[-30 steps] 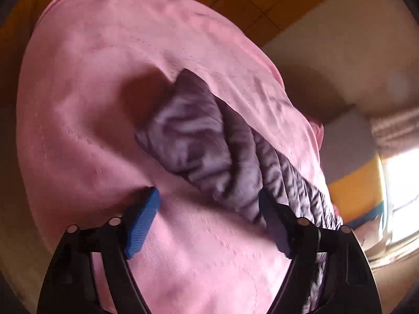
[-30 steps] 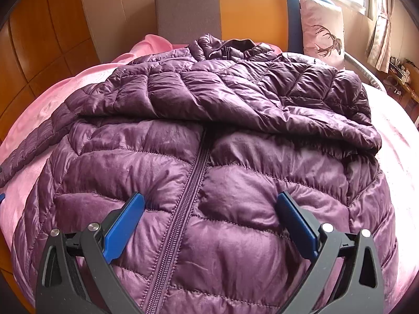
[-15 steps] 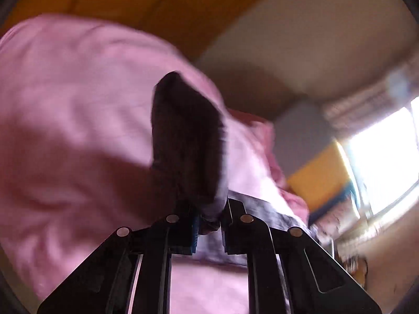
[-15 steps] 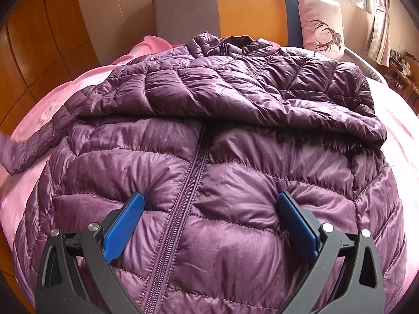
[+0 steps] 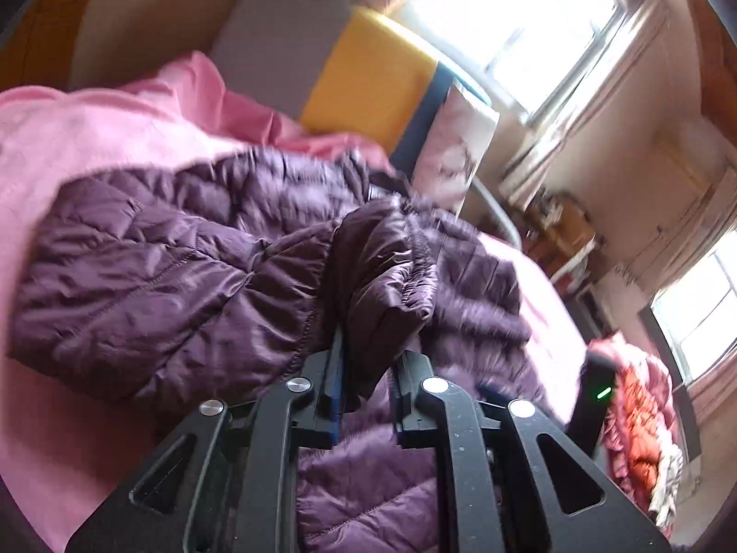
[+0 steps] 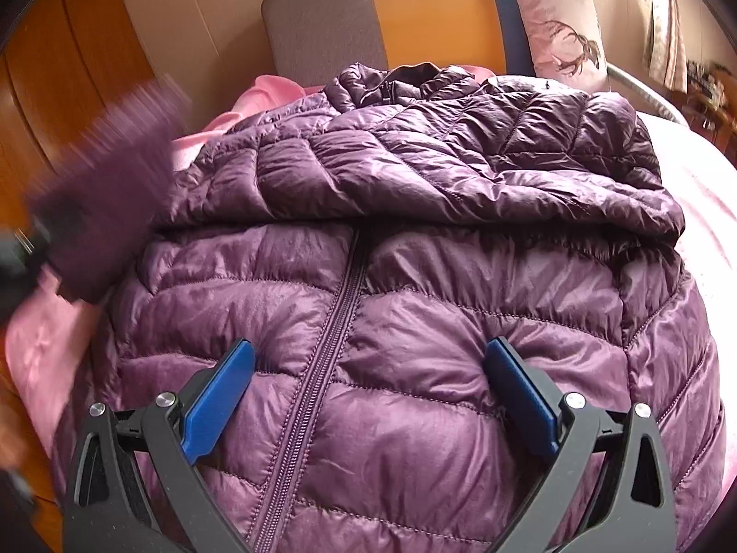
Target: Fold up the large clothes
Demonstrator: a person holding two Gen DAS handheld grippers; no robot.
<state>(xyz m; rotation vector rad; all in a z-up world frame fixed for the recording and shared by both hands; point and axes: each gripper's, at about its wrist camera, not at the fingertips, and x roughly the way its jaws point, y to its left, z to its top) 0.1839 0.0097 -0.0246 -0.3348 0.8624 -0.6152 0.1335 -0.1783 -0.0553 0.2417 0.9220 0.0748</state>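
Big purple puffer jacket [image 6: 414, 276] sprawled front-up across the pink bedspread [image 5: 92, 138], zip running down the middle, one sleeve folded over the chest, and by the look of it light, soft and slick, so it should slide easily. The left gripper [image 5: 364, 382] has its fingers pinched tight on the sleeve cuff [image 5: 382, 267], lifted over the body; a seam or cuff looks like the surest hold. The right gripper [image 6: 368, 396] sits with fingers spread wide, tips pressing the lower front either side of the zip.
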